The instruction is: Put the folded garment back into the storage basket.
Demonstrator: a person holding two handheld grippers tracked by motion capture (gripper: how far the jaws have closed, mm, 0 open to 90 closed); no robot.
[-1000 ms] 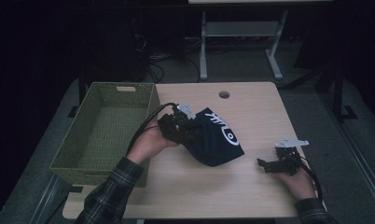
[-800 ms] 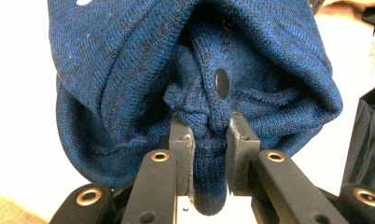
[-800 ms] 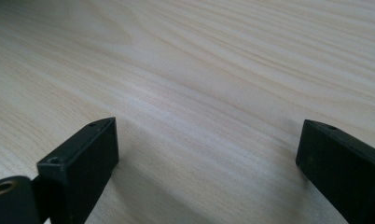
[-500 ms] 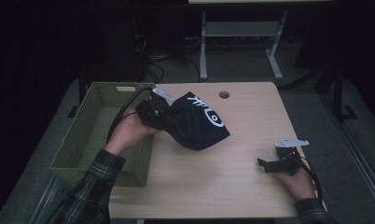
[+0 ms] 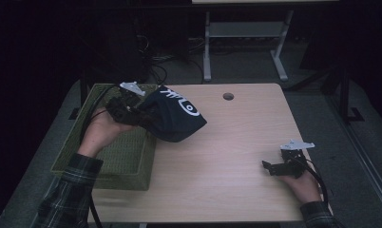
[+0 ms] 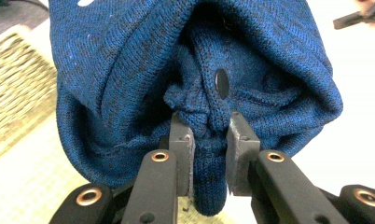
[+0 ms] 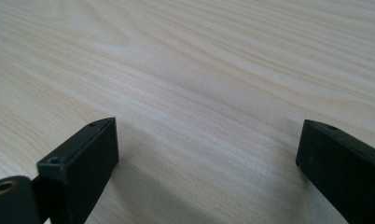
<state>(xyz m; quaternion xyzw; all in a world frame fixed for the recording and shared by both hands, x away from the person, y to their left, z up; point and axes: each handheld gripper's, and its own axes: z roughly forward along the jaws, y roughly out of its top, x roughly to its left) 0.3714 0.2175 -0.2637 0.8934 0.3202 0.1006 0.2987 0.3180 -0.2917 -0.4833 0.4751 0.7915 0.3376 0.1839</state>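
While the hat (image 5: 176, 117) hangs from the left gripper (image 5: 142, 115), its knit is bunched into a thick fold pinched tight between the two pads (image 6: 183, 148), as the left gripper view shows. It bulges out beyond the jaws and sits off the table (image 5: 227, 156), over the near edge of the basket (image 5: 114, 156), whose open well lies just behind and below the gripper. The step in hand looks like dropping the hat into that basket. To do it well, the left hand should carry the whole bulk past the rim, not just the pinched fold, so that no cloth drapes over the wall. Lowering it into the well before the jaws let go would keep it from snagging on the woven edge. Far off to the hat's other side, the right gripper (image 5: 274, 167) rests low over bare wood with its jaws wide apart, holding nothing.
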